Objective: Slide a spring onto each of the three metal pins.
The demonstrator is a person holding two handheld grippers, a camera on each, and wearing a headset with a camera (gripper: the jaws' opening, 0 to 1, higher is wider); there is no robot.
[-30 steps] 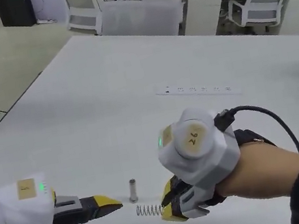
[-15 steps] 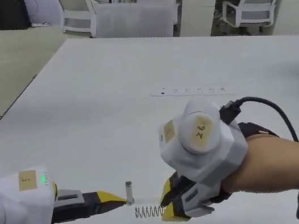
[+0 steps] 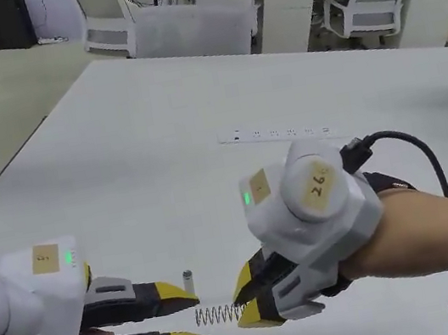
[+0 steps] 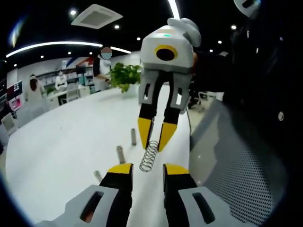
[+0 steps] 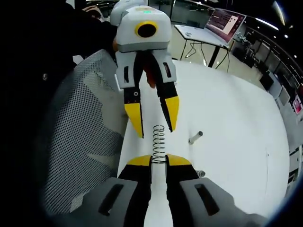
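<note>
The left gripper [image 3: 186,316] sits at the near left edge of the white table [image 3: 197,112]. Its yellow-tipped jaws are spread wide and grasp nothing. Three pins [image 4: 120,154] stand upright in a short row on the table, off to the left of both grippers' tips in the left gripper view. In the head view one of them stands just behind the tip of the left gripper's far jaw.

The spring [image 3: 217,313] lies level and low over the table, between the two grippers and apart from the pins. Its free end reaches into the gap between the spread left jaws, and I cannot tell whether it touches either one.

The right gripper [image 3: 244,298] faces the left one tip to tip. Its jaws are closed on the other end of the spring and pinch it at their tips. A cable runs from the back of this gripper over the person's sleeve.

Farther back a socket strip [image 3: 273,134] is set in the tabletop, with office chairs [image 3: 192,28] beyond the far edge.
</note>
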